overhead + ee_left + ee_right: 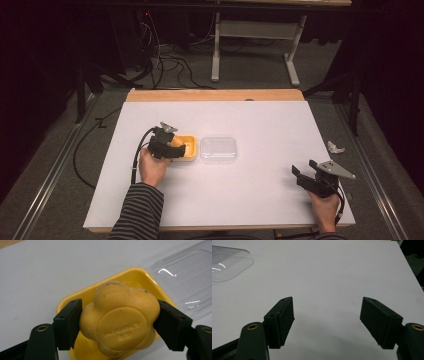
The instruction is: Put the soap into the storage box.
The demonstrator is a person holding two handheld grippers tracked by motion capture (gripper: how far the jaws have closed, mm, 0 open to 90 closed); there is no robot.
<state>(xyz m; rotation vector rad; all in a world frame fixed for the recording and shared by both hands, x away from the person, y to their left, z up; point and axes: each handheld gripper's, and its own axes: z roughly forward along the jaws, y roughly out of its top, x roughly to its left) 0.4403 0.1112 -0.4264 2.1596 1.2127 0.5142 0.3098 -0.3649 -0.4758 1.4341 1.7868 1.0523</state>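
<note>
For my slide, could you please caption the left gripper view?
Left gripper fingers clamp a yellow soap above its yellow dish.

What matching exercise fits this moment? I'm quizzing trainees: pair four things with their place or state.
Things:
1. yellow soap
2. yellow dish
3. clear lid
4. right gripper

Places or states:
A. open, holding nothing, near the table's right front corner
B. flat on the table, just right of the dish
C. gripped between the left gripper's jaws
D. on the table under the gripped item

Pairs: 1-C, 2-D, 3-B, 4-A
</note>
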